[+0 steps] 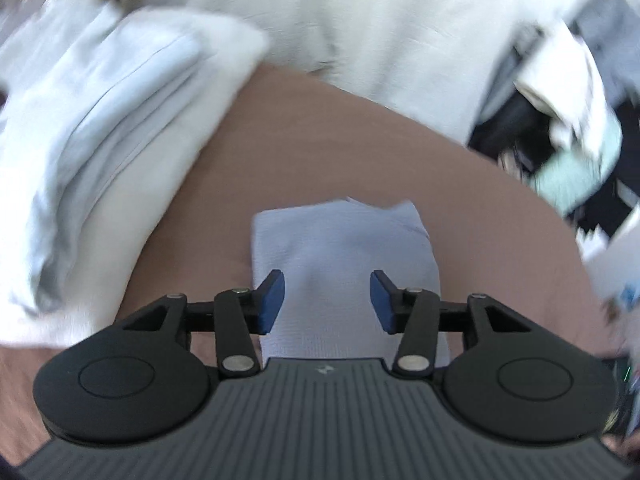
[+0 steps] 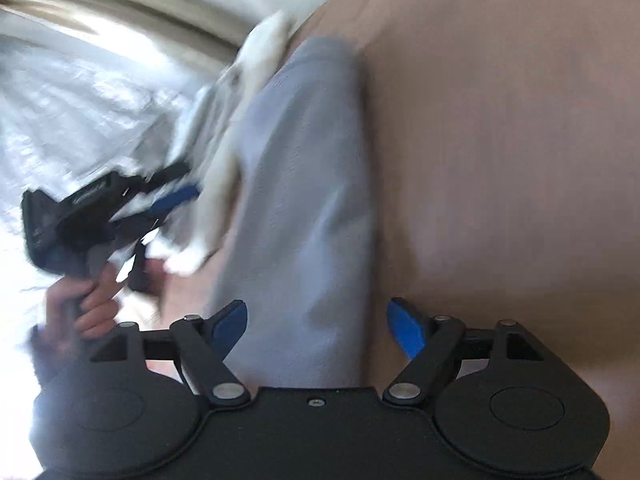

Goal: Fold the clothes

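Note:
A small folded pale lavender cloth (image 1: 340, 264) lies flat on the brown surface (image 1: 340, 140). My left gripper (image 1: 327, 300) hovers over its near end, open, with its blue pads (image 1: 272, 300) apart and nothing pinched. In the right wrist view the same cloth (image 2: 304, 208) stretches away from my right gripper (image 2: 318, 328), which is open wide above its near end; the pads do not press on it. The left gripper (image 2: 176, 200) shows blurred at the left of that view, held by a hand (image 2: 88, 304).
A stack of folded pale blue and white clothes (image 1: 100, 128) sits to the left of the cloth. A large white fabric (image 1: 360, 20) covers the back. White clothes (image 2: 240, 120) lie beside the lavender cloth. Bare brown surface (image 2: 500, 160) spreads right.

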Motion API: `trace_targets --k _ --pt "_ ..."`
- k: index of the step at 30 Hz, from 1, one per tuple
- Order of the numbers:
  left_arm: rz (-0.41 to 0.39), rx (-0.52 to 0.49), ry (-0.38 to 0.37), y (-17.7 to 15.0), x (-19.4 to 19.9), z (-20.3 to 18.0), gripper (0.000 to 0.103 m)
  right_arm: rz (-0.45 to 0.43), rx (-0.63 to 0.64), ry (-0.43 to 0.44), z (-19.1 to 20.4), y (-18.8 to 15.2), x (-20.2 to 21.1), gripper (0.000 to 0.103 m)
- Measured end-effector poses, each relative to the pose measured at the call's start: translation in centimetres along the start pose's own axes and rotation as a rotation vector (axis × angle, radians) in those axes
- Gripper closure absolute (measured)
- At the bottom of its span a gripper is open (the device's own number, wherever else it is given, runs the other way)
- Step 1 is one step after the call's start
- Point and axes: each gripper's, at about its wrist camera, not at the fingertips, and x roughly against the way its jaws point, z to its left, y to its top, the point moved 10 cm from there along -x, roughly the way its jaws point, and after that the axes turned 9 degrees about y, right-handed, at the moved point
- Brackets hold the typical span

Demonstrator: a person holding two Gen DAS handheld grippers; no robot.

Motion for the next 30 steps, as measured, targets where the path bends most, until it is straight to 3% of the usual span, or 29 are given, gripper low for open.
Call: trace_targets --k 2,3,4,6,11,15,17,20,21,23,24,27,30 --pt "0.004 -0.065 0.009 -0.6 -0.1 -1.1 0.056 0.023 -0.041 -0.003 -0.1 -0.5 -0.9 0.026" --pt "0.011 -0.07 -0.003 -0.9 -0.1 -1.5 0.056 0.025 -0.058 -0.018 -0.2 -0.8 -1.3 0.039" --pt "0.018 -0.07 -0.023 -1.1 0.0 -1.9 0.056 0.019 -0.082 -0.032 -0.5 -0.8 -1.6 0.062" --pt "0.018 -0.085 -0.064 -1.6 0.8 -2.6 0.056 -0.018 -0.15 -0.042 -0.9 -0.5 -1.6 0.074" --pt "-0.035 -0.264 -0.134 -3.5 4.5 -5.4 0.056 -0.096 -0.205 0.091 2.5 1.8 -1.1 0.079" --pt "-0.045 -0.388 -0.224 -6.5 6.8 -7.9 0.047 -0.073 -0.18 0.054 4.7 3.8 -2.3 0.079" --pt "-0.06 -0.472 -0.211 -7.8 7.5 -9.1 0.045 -0.053 -0.181 0.031 5.0 4.8 -3.0 0.079" --pt "-0.061 -0.578 -0.192 -9.4 6.9 -10.7 0.031 -0.04 -0.179 0.027 5.9 5.7 -4.7 0.079" --pt "-0.065 -0.616 -0.163 -9.8 6.5 -11.0 0.026 -0.033 -0.171 0.036 6.3 5.5 -4.6 0.079" --pt "-0.066 -0.717 -0.075 -10.9 5.6 -11.3 0.026 -0.017 -0.157 0.053 7.0 5.0 -4.4 0.079" --pt "-0.061 -0.722 -0.056 -11.1 5.3 -11.1 0.028 -0.01 -0.15 0.062 7.3 4.7 -4.3 0.079" --pt "-0.046 -0.731 0.001 -11.4 4.7 -10.3 0.073 -0.002 -0.156 0.087 7.2 4.2 -4.8 0.079" --pt "-0.06 -0.737 0.025 -10.7 5.3 -9.9 0.078 -0.03 -0.194 0.128 6.2 4.3 -3.7 0.074"
